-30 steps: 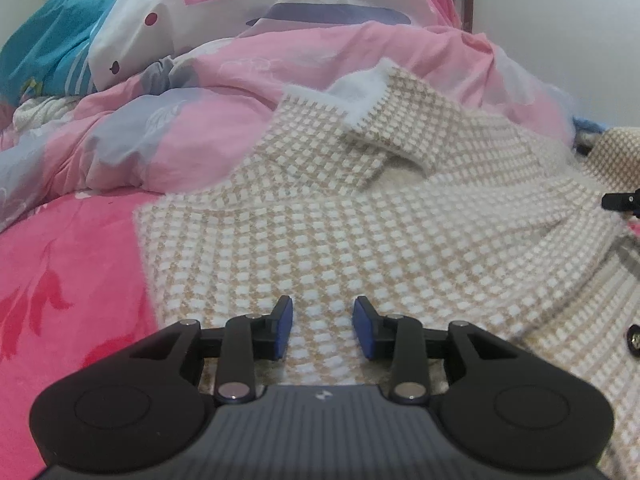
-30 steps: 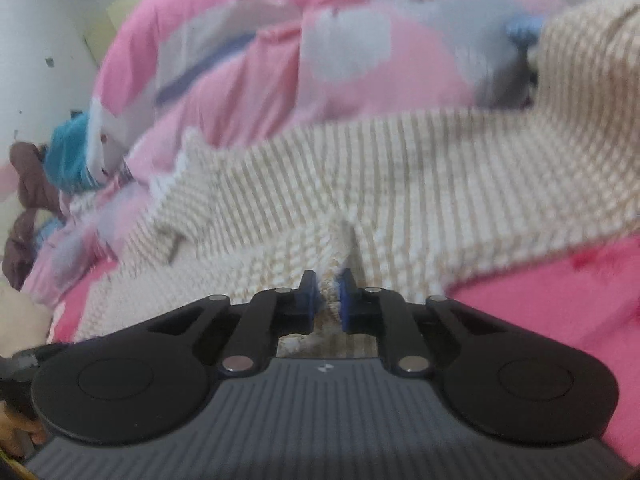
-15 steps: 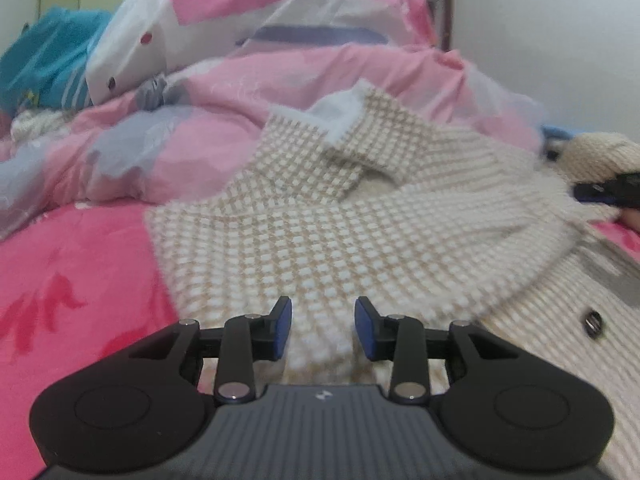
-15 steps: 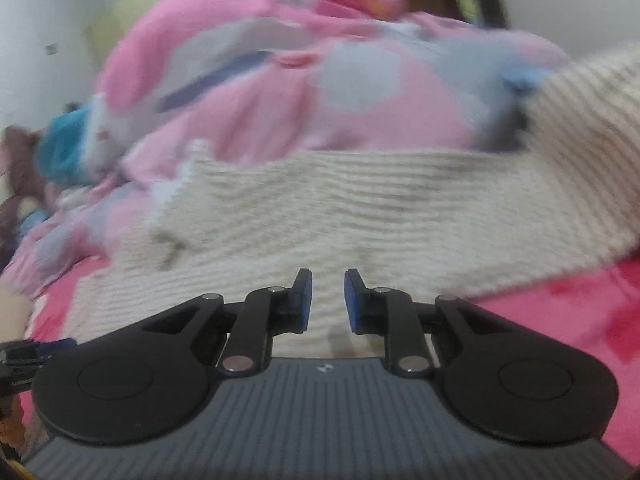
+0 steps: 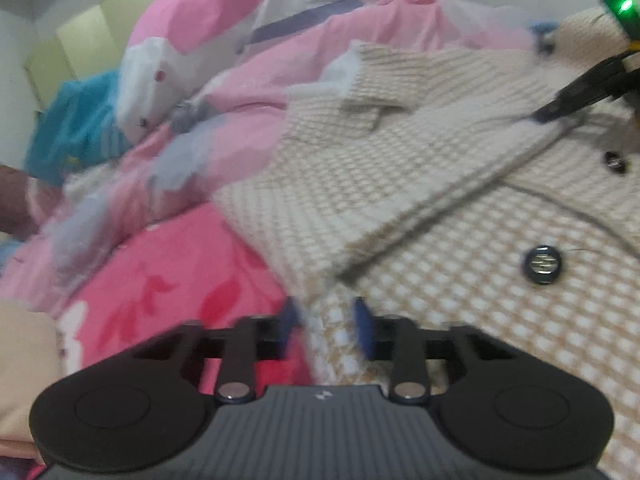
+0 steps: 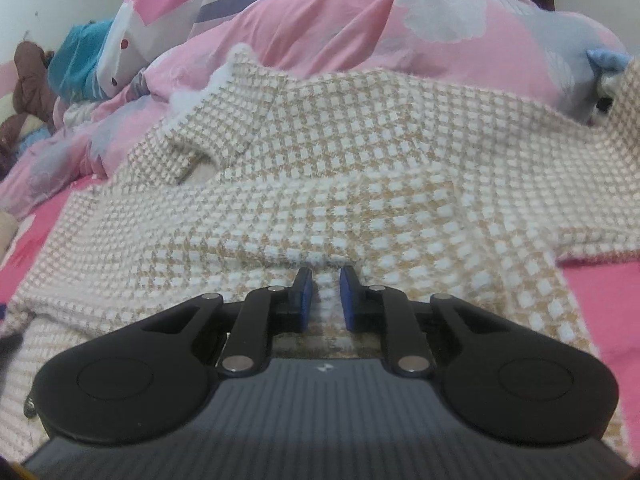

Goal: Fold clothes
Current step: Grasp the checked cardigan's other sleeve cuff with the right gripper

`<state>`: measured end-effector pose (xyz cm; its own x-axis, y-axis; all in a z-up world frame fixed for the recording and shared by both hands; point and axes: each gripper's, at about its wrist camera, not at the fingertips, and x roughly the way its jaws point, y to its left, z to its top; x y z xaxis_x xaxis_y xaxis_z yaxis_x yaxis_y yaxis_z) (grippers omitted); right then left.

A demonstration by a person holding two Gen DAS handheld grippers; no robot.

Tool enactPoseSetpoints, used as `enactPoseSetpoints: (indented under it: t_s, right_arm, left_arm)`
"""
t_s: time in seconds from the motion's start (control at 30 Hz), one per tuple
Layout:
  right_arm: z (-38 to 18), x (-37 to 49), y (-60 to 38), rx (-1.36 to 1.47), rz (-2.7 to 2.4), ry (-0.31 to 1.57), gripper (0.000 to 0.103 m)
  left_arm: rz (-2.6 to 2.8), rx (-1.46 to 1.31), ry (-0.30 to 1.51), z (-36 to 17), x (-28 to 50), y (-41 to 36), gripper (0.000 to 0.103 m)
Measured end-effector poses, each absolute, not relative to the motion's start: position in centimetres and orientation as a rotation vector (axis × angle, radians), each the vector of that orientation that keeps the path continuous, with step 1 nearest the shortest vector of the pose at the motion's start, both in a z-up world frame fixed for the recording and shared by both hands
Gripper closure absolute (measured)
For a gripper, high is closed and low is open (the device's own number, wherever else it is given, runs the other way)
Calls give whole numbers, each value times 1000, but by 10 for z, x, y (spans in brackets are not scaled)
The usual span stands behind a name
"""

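A pink bed sheet (image 5: 168,280) carries the scene, with a heaped pink quilt (image 6: 360,28) at the far side. A beige-and-white checked cardigan (image 6: 320,184) lies spread across the sheet, its far edge riding up against the quilt. One panel is laid over the body; its straight edge runs diagonally in the left wrist view, from low near the left tool up toward the far right. A sleeve (image 6: 216,132) lies doubled back at the upper left of the garment, white cuff showing. Two dark buttons show on the front; the nearer button (image 5: 543,264) lies right of the overlaid panel.

The left gripper (image 5: 322,322) sits low at the cardigan's near-left border, where knit meets sheet. Its jaws stand apart, with cloth visible between them; the view is blurred and a pinch cannot be confirmed. The right gripper (image 6: 323,294) is over the middle of the garment, jaws parted by a narrow gap, nothing clamped. Its fingertips point at a raised ridge of fabric just ahead.

Judgement: the left tool is nearer a free edge, and the cardigan extends forward and to its right. The garment is partly folded; whether further folds remain cannot be determined.
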<state>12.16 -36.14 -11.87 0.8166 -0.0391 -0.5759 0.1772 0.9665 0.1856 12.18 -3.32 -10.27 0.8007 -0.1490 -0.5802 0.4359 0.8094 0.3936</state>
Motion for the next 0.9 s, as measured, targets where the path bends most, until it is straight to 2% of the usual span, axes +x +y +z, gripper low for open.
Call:
enactPoseSetpoints:
  t_s: [0.1, 0.43, 0.63, 0.7, 0.77, 0.9]
  right_arm:
    - [-117, 118, -361, 236, -117, 599, 90]
    - [-114, 115, -365, 255, -114, 599, 90]
    - [-117, 114, -367, 272, -110, 592, 90]
    - [-119, 114, -370, 298, -108, 582, 90]
    - [-120, 114, -370, 303, -110, 577, 90]
    - [-119, 111, -369, 306, -110, 564, 89]
  left_arm:
    - [-299, 549, 574, -104, 122, -25, 92]
    - [-275, 583, 569, -115, 115, -15, 93]
    - [-343, 539, 580, -105, 109, -4, 92]
    - [-365, 501, 584, -98, 107, 0, 82]
    - [-370, 512, 561, -95, 107, -7, 52]
    - [-367, 607, 520, -107, 115, -36, 52]
